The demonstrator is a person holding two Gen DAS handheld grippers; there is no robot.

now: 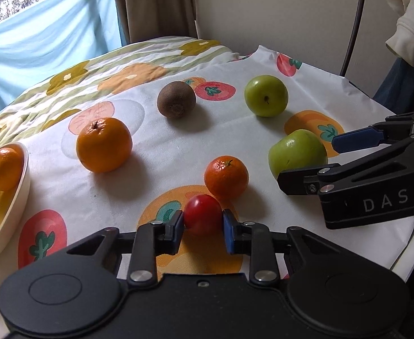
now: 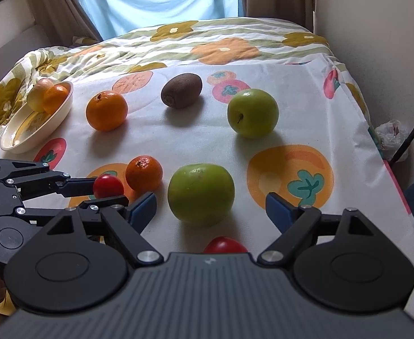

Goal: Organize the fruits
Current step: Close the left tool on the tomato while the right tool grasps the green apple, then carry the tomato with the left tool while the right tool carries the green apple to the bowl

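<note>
My left gripper [image 1: 203,219] is closed on a small red fruit [image 1: 202,213]; both blue pads press its sides, and the fruit sits low over the printed cloth [image 1: 235,130]. Whether it rests on the cloth or is clear of it, I cannot tell. My right gripper [image 2: 211,204] stands wide open around the nearer green apple [image 2: 201,193], which lies on the cloth between the fingers; neither pad touches it. A second red fruit [image 2: 225,245] shows just behind that apple, partly hidden by the gripper body.

Loose on the cloth: a small mandarin [image 1: 226,176] just beyond the gripped red fruit, a large orange [image 1: 103,144] to its left, a kiwi [image 1: 176,99] farther back, and a second green apple [image 1: 266,95] right of the kiwi, stem side facing me. A cream bowl [image 2: 37,134] at the left edge holds an orange fruit and a pale yellowish one, touching each other
</note>
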